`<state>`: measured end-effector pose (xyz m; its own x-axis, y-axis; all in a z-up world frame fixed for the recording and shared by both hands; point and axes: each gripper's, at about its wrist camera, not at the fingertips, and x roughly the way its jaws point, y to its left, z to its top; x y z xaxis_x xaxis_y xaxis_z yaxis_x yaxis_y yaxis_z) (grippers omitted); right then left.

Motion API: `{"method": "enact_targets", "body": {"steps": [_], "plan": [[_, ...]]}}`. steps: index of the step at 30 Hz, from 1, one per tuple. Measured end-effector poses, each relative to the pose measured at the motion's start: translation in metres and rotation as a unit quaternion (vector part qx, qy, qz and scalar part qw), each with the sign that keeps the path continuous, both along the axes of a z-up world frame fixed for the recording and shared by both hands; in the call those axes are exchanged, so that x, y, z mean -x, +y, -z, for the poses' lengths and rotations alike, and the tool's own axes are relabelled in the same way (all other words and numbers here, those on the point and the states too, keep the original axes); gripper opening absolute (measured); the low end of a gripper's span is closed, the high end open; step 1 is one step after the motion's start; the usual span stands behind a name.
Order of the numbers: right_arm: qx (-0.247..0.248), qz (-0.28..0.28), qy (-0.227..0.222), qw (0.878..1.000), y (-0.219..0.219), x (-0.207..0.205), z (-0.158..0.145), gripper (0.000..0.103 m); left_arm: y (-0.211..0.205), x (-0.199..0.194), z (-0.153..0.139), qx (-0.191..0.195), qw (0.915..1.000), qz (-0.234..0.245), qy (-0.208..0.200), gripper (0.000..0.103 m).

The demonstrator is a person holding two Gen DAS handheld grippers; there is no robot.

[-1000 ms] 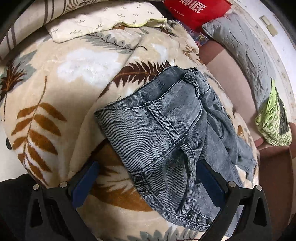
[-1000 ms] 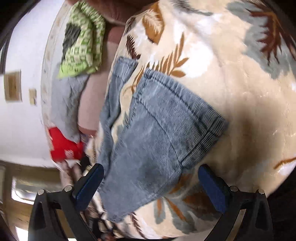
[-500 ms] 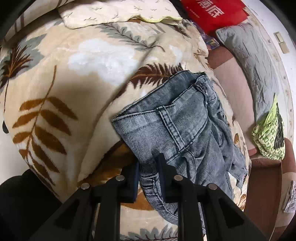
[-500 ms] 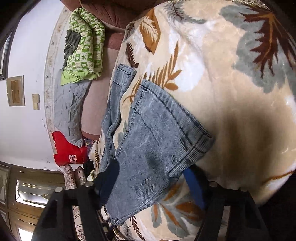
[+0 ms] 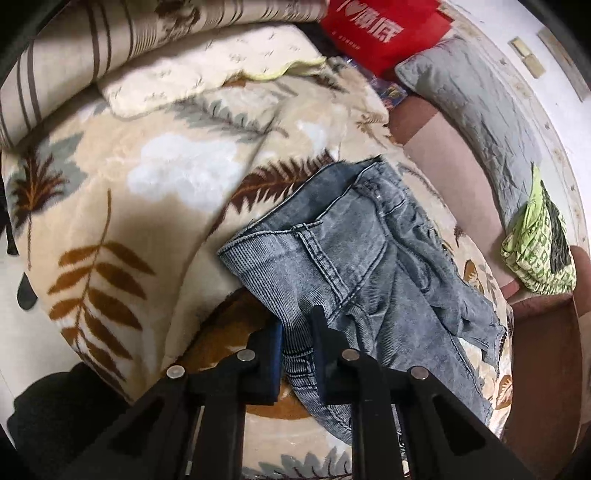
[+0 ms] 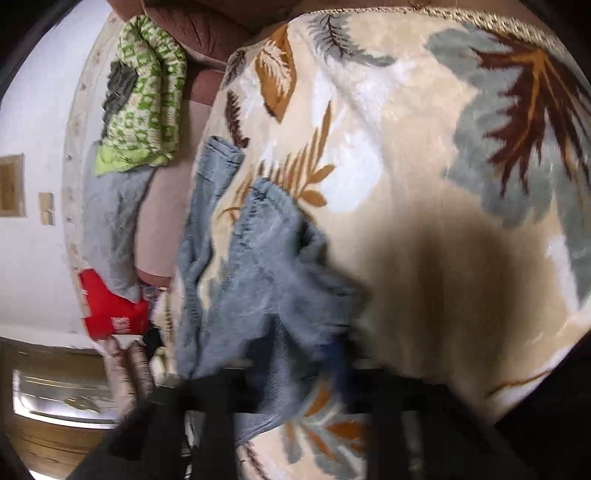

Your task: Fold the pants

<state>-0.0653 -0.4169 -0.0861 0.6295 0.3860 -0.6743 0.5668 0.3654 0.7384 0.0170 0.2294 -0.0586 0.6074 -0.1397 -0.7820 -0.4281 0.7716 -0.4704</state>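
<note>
Your left gripper [image 5: 298, 354] has just closed and pinches the ribbed waistband of the grey jeans [image 5: 369, 266], which lie crumpled on the leaf-patterned blanket [image 5: 147, 206] near its edge beside the brown sofa seat [image 5: 454, 166]. Your right gripper [image 6: 295, 373] has just clamped a bunched jeans leg near the hem; that view is blurred. Beyond the blanket's far edge sits a red bag [image 5: 384, 33] with white Chinese characters, too blurred to read. A green-printed cloth [image 5: 539, 251] lies on the sofa.
</note>
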Motion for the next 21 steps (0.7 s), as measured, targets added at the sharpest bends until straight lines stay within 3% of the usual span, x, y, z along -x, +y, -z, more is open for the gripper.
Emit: {"method": "enact_targets", "body": {"steps": [2,6,8,10,12,13,14,16,18,21], "plan": [[0.033,-0.024,-0.003,0.999,0.001,-0.005,-0.009,0.009,-0.003,0.006,-0.011,-0.013,0.9998,-0.001,-0.017,0.014],[0.138,-0.049,-0.033,0.989,0.0,-0.009,-0.059,0.009,-0.016,0.032,-0.039,-0.027,0.9978,0.001,-0.06,0.014],[0.177,-0.051,-0.033,0.982,-0.002,-0.008,-0.072,0.009,-0.023,0.043,-0.037,-0.034,0.9976,0.0,-0.061,0.014],[0.216,-0.077,0.005,0.973,-0.002,-0.011,-0.061,0.011,-0.028,0.042,-0.012,-0.041,0.9991,0.0,-0.014,0.016],[0.192,-0.107,0.076,0.973,-0.005,-0.016,-0.022,0.015,-0.022,0.038,0.015,-0.023,0.9988,-0.001,0.043,0.021],[0.175,-0.098,0.071,0.977,-0.008,-0.012,-0.016,0.018,-0.016,0.038,0.024,-0.013,0.9975,-0.01,0.069,0.022],[0.171,-0.089,0.059,0.979,-0.01,-0.009,-0.021,0.025,-0.011,0.04,0.022,-0.012,0.9977,-0.015,0.065,0.024],[0.221,-0.066,0.052,0.972,-0.011,-0.002,-0.046,0.075,-0.011,0.042,0.003,-0.052,0.9971,-0.023,0.049,0.037],[0.265,-0.04,0.031,0.963,-0.009,0.004,-0.071,0.077,-0.013,0.044,-0.028,-0.092,0.9953,-0.029,0.004,0.064],[0.281,-0.037,-0.015,0.959,-0.004,0.004,-0.098,0.077,-0.023,0.044,-0.059,-0.137,0.9891,-0.029,-0.046,0.074]]}}
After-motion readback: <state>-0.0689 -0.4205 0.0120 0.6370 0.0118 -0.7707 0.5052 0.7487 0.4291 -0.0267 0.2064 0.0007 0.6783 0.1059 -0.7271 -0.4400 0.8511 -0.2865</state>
